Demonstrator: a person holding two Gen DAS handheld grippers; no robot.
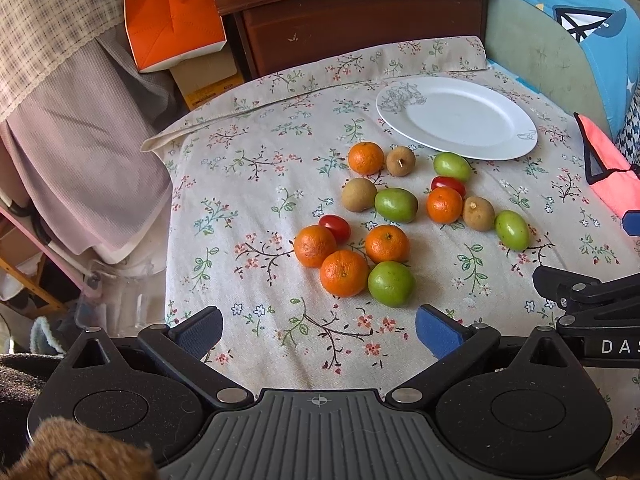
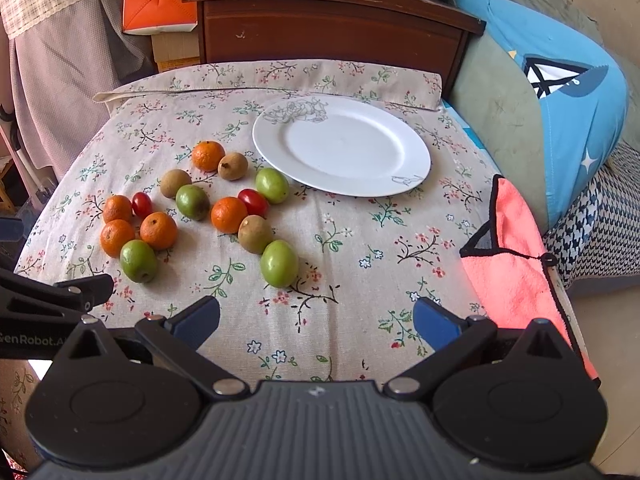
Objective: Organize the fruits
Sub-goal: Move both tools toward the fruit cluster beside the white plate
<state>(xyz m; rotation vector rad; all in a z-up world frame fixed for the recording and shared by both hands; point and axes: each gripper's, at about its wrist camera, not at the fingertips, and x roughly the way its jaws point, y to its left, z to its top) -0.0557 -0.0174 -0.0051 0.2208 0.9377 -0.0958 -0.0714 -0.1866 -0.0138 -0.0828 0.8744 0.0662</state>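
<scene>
In the left wrist view, the left hand-held gripper [image 1: 319,334] stands wide and empty at the bottom of the frame. The fruits lie loose on the floral cloth [image 1: 248,200] just above it. Nearest is a green fruit [image 1: 391,284], a little right of centre, touching an orange [image 1: 344,273]; it is nearly round, with no clear long axis.

In the right wrist view, the right hand-held gripper [image 2: 316,326], also wide and empty, sits below an oval green fruit [image 2: 279,263] whose long axis runs roughly up-frame. The empty plate [image 2: 416,160] lies upper centre, probably the goal.
</scene>
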